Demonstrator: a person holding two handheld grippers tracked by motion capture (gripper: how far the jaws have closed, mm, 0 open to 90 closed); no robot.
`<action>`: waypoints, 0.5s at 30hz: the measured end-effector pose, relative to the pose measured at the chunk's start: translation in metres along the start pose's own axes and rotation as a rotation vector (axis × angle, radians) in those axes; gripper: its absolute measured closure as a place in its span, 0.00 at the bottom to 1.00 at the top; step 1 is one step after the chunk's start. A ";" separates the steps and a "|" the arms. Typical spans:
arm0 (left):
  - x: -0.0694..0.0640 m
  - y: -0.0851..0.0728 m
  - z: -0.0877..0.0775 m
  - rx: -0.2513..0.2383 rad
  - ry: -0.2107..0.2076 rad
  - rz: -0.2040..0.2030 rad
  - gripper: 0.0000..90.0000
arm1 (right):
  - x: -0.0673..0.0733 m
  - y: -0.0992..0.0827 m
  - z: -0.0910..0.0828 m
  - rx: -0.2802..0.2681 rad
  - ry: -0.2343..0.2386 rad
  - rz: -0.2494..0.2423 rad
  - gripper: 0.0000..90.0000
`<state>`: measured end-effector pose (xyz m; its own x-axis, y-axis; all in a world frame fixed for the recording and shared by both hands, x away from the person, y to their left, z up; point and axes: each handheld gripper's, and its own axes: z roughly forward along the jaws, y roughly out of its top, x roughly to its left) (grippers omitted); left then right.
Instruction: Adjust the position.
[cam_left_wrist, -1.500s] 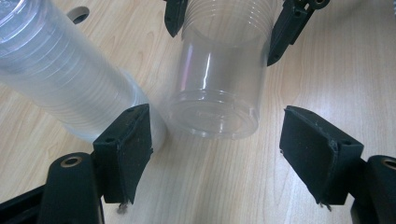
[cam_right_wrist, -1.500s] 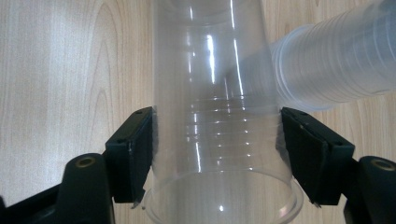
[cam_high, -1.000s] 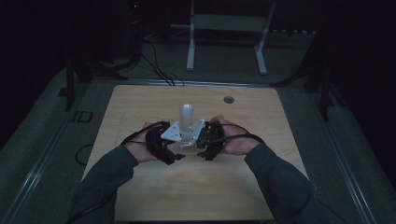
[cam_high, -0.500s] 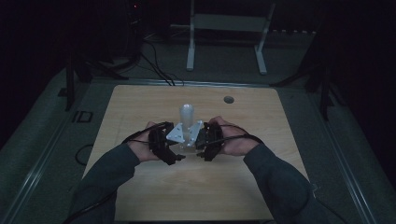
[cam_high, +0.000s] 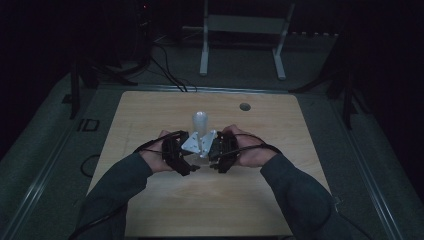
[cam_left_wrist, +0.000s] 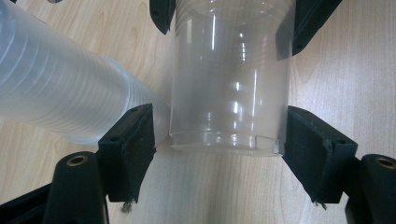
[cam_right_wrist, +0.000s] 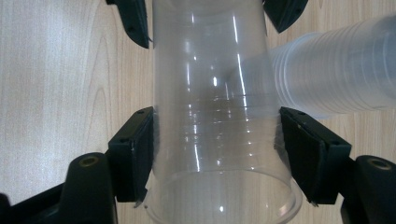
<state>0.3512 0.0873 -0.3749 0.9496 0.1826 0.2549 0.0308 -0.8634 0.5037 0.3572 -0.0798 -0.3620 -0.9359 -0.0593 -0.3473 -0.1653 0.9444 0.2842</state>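
The person wears dark grey-green long sleeves (cam_high: 120, 180) that reach to the wrists. The left gripper (cam_high: 192, 162) and the right gripper (cam_high: 207, 159) are black and blocky, each topped by a light grey three-cornered plate (cam_high: 191, 142) with small holes. Thin black cables (cam_high: 257, 147) loop from their bodies. Up close, the jaws are matt black with flat rectangular pads (cam_left_wrist: 128, 149), small dark screw holes, and brass-coloured bushings (cam_left_wrist: 77, 161) in rounded knuckles.
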 end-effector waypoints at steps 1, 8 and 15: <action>0.000 0.000 0.000 -0.004 0.000 -0.003 0.32 | 0.000 0.000 0.000 0.000 0.000 0.000 0.34; -0.002 -0.002 0.003 -0.030 -0.016 -0.031 0.40 | -0.001 0.000 0.000 -0.005 -0.005 -0.007 0.34; 0.000 -0.003 0.004 -0.015 -0.025 -0.014 0.45 | 0.001 0.000 0.001 0.009 -0.003 -0.012 0.32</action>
<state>0.3520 0.0883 -0.3795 0.9567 0.1823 0.2269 0.0394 -0.8535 0.5196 0.3570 -0.0795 -0.3634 -0.9329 -0.0701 -0.3532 -0.1741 0.9464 0.2720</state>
